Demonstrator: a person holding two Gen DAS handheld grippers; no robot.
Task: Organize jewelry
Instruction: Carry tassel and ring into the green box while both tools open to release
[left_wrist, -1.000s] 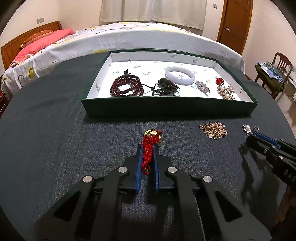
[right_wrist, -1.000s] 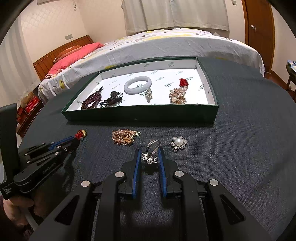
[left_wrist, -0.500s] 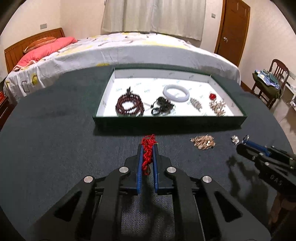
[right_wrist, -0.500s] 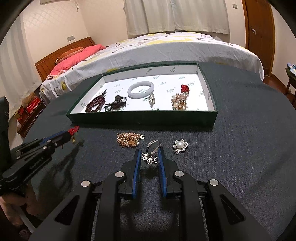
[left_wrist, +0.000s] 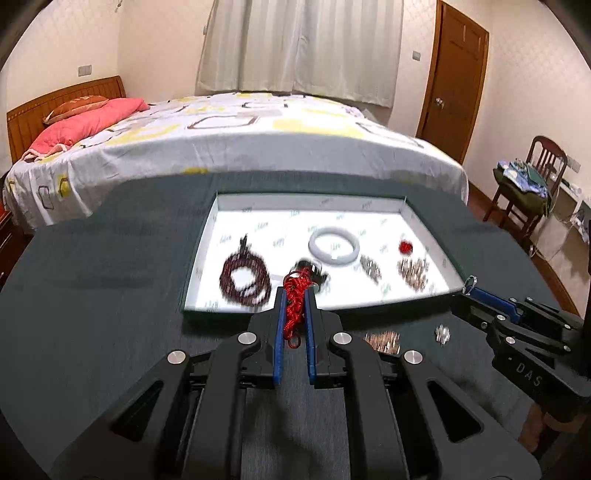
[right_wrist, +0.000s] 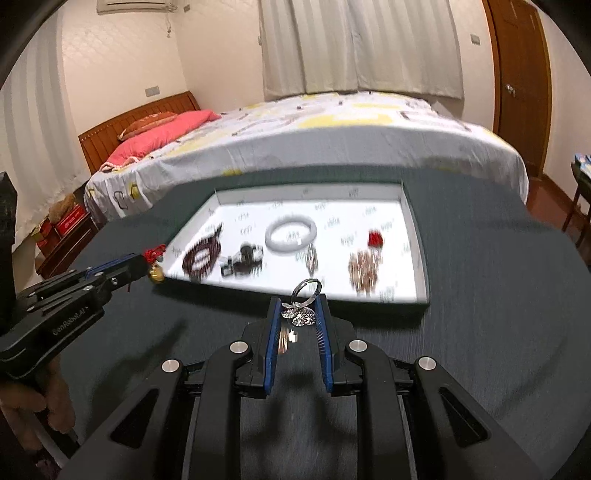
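My left gripper (left_wrist: 294, 295) is shut on a red knotted cord charm (left_wrist: 293, 310), held above the dark table just in front of the green tray (left_wrist: 201, 254). In the right wrist view its gold charm (right_wrist: 157, 274) dangles below the fingers. My right gripper (right_wrist: 298, 304) is shut on a silver ring (right_wrist: 304, 291) with a sparkly top, also lifted off the table near the tray's front wall (right_wrist: 369, 301). The white-lined tray holds a dark red bead bracelet (left_wrist: 243, 277), a white bangle (left_wrist: 333, 245), a dark pendant and several brooches.
A gold chain heap (left_wrist: 384, 341) and a pearl brooch (left_wrist: 442, 333) lie on the table cloth (left_wrist: 92, 314) between the grippers. A bed stands behind the table, a chair (left_wrist: 532, 184) at the right. A hand (right_wrist: 33, 410) grips the left tool.
Both grippers have risen off the table with their pieces still held. The red cord charm and the ring now hang in front of the tray instead of resting on the cloth.
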